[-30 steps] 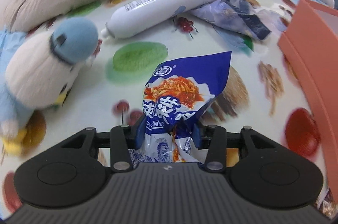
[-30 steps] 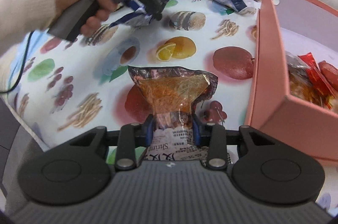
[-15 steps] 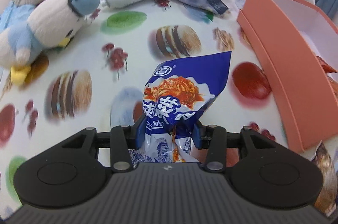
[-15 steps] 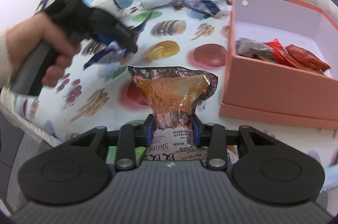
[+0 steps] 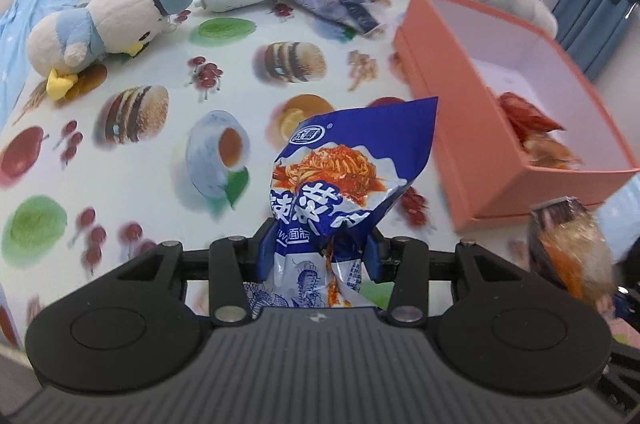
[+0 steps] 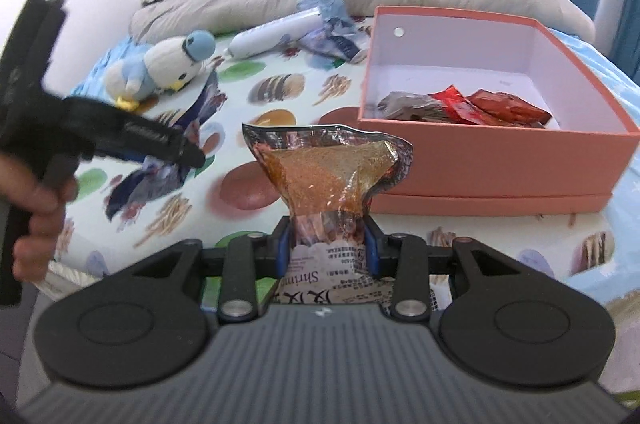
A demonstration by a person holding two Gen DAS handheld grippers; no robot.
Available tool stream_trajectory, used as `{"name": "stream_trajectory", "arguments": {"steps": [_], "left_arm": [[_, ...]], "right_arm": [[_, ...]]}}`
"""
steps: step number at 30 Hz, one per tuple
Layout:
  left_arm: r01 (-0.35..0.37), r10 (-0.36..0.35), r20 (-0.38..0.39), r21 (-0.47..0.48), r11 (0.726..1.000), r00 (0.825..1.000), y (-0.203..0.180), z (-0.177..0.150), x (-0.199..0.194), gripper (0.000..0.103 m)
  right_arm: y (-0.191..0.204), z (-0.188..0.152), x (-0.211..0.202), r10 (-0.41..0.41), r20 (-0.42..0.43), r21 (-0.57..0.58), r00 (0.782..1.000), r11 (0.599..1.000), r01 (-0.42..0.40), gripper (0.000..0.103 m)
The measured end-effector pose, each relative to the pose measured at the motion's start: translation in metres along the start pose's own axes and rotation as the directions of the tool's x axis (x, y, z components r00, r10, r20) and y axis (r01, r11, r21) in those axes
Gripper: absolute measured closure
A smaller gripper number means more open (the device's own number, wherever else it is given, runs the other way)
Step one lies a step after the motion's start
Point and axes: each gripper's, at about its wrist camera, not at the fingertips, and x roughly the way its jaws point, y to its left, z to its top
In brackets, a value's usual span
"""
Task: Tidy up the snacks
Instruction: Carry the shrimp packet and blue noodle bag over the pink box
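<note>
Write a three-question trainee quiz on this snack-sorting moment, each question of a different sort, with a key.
1. True or false: the left gripper is shut on the blue noodle packet.
2. Multiple choice: where do the red snack packets lie? A) on the printed tablecloth beside the plush bird B) inside the pink box C) under the white tube
3. Fill in: the right gripper holds the clear-windowed ______ packet, going by the English word printed at its base.

Key: 1 true; 2 B; 3 shrimp.
</note>
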Motion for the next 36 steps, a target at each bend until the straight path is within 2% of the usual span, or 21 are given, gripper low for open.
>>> {"name": "stream_trajectory", "arguments": {"steps": [10,17,22,27,36], "left_arm": [[0.087,-0.087,0.034,0.027,0.996,0.996,-0.047,-0.036,-0.06,0.054],[0.12,-0.128,0.09,0.082,0.989,0.988,-0.074,-0.042,-0.106,0.054],[0.142,-0.156,0.143,0.102,0.985,0.977,-0.084,-0.027,-0.126,0.054],[0.142,-0.164,0.169,0.132,0.981,0.972,-0.094,0.0,-0.127,0.054],[0.182,-0.2,0.123,0.149,0.972,0.972,-0.129,0.049,-0.082,0.054]], "right_arm": [[-0.014,0.001,-0.044,-0.058,0.059,0.024,0.997,0.998,0.056,0.064],[-0.02,0.005,-0.075,-0.104,0.079,0.067,0.991,0.993,0.098,0.064],[-0.032,0.016,-0.089,-0.115,0.109,0.109,0.987,0.989,0.103,0.064],[-0.05,0.023,-0.08,-0.122,0.093,0.136,0.988,0.985,0.109,0.064],[-0.082,0.049,-0.056,-0.147,0.103,0.156,0.984,0.979,0.13,0.064]]}}
